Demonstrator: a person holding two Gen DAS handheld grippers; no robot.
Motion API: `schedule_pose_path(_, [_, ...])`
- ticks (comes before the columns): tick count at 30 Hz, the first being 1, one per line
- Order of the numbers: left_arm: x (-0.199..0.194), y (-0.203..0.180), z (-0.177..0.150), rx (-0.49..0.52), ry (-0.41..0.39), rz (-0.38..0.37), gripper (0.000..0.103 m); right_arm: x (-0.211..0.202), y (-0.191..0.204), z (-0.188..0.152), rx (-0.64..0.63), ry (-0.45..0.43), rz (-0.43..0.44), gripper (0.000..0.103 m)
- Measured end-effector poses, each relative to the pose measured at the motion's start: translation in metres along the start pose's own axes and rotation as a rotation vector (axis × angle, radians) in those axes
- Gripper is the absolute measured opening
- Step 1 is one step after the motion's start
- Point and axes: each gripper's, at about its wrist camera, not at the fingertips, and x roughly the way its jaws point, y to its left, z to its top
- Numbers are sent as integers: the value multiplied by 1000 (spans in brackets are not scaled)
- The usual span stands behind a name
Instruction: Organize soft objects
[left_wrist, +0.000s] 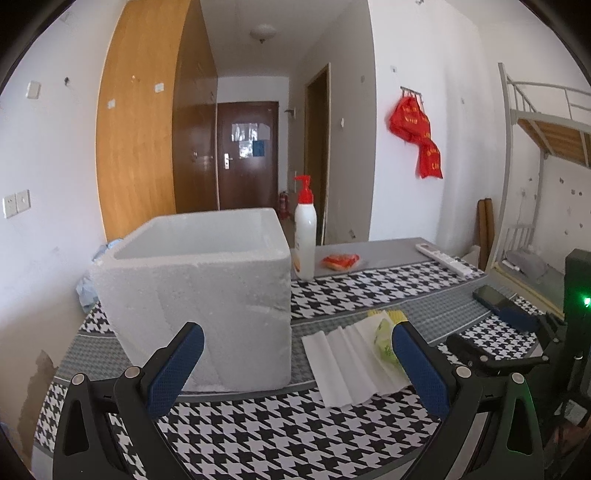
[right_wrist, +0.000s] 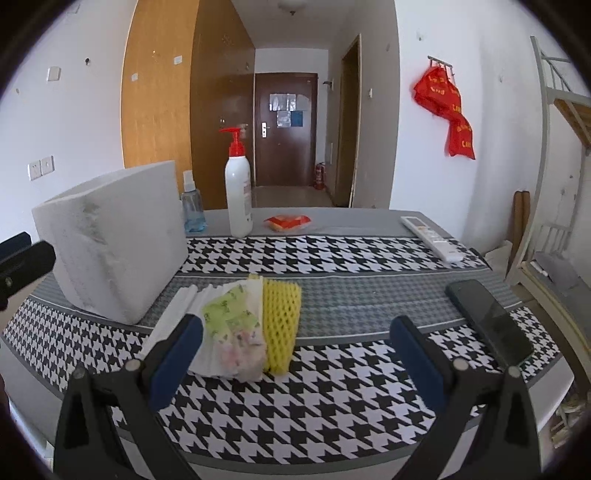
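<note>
Both tools (left_wrist: 297, 349) (right_wrist: 295, 339) hover level above the table (right_wrist: 332, 398), jaws spread.

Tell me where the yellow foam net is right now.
In the right wrist view the yellow foam net lies on the houndstooth tablecloth, touching the right side of the tissue pack, right of the white foam box.

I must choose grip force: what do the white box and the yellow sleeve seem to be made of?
White box: probably expanded foam; matte, grainy, with thick walls and crumbled edges. Yellow sleeve: apparently soft foam netting, with an open diamond mesh, lying flat.
</note>
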Motion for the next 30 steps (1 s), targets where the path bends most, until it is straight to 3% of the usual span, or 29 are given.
schedule_pose_path(17, [39,-20,-19,26,120,-69,102,13,-16,-3,-13,40,19,102])
schedule_pose_path(30, [52,-9,-30,-1,184,-47,102,29,6,-7,-77,87,103,100])
